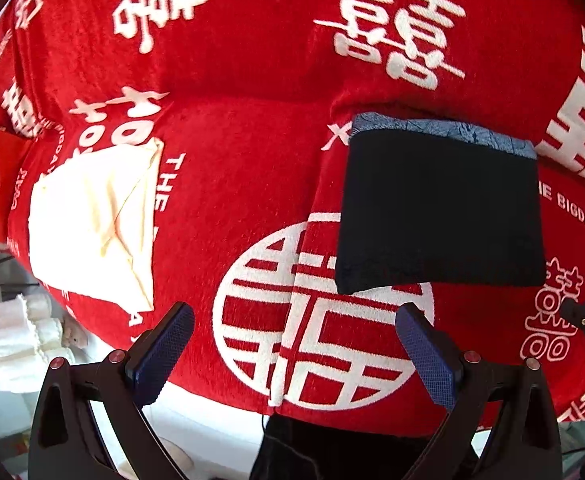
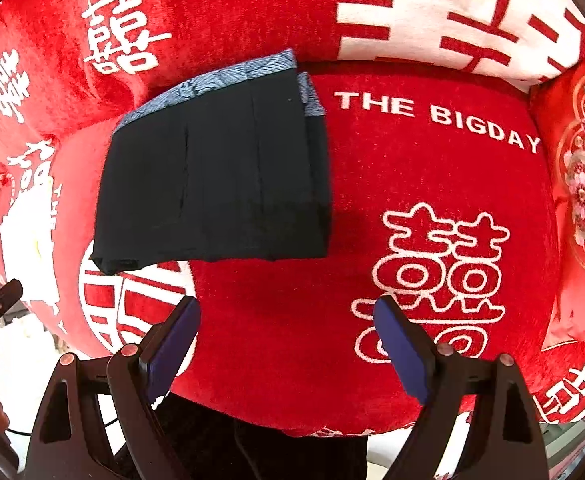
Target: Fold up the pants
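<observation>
The folded dark pants [image 2: 212, 176] lie flat on the red sofa cover [image 2: 432, 184], near its back edge, while the left gripper [image 1: 294, 344] and right gripper [image 2: 286, 340] hang spread and empty above its front edge.

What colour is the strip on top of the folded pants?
Blue-grey with a wavy pattern on the strip; the pants are black. Clearest from the right wrist.

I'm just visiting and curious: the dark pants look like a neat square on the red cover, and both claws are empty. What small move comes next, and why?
Probably just a lift away. The dark pants already lie as a compact folded block on the red cover, and the left gripper and right gripper both hang open with nothing between their fingers, so the fold looks finished.
</observation>
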`<state>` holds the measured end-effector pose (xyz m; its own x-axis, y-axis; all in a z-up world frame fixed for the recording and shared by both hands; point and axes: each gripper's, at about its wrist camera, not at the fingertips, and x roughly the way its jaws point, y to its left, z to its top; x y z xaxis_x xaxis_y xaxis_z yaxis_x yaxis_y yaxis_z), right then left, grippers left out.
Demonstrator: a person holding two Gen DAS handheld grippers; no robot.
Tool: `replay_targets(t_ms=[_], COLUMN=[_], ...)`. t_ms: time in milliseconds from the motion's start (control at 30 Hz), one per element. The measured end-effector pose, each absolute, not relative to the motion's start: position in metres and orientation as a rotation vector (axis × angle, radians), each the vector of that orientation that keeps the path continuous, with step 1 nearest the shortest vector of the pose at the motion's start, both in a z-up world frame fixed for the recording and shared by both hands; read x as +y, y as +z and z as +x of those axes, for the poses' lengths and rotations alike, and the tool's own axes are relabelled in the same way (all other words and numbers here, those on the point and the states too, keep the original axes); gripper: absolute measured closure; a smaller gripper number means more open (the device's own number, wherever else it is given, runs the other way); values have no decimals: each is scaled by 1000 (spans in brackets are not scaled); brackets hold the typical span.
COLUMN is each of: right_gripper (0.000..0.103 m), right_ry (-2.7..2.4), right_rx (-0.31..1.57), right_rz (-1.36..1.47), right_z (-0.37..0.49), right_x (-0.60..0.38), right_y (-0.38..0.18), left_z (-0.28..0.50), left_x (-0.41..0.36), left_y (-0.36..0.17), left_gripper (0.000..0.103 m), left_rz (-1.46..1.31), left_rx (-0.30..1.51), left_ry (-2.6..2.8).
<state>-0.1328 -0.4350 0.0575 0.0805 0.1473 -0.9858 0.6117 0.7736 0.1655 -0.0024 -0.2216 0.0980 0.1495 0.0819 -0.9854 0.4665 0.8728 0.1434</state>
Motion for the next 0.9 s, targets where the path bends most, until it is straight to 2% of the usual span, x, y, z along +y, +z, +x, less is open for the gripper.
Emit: replay_targets(t_ms=[567,900], right_gripper=[13,13], right_ry=[-501,-519], right_rx=[1460,1399], right_rz=[686,687], right_z=[-128,-113], right_x=[-440,-450], right_y=[7,-4], left_z=[19,28], left_x=[-250,-257], left_y=[8,-13], left_gripper=[2,2], left_rz=[544,519], left_rx=[1432,1431], left_ry=[-373,-387])
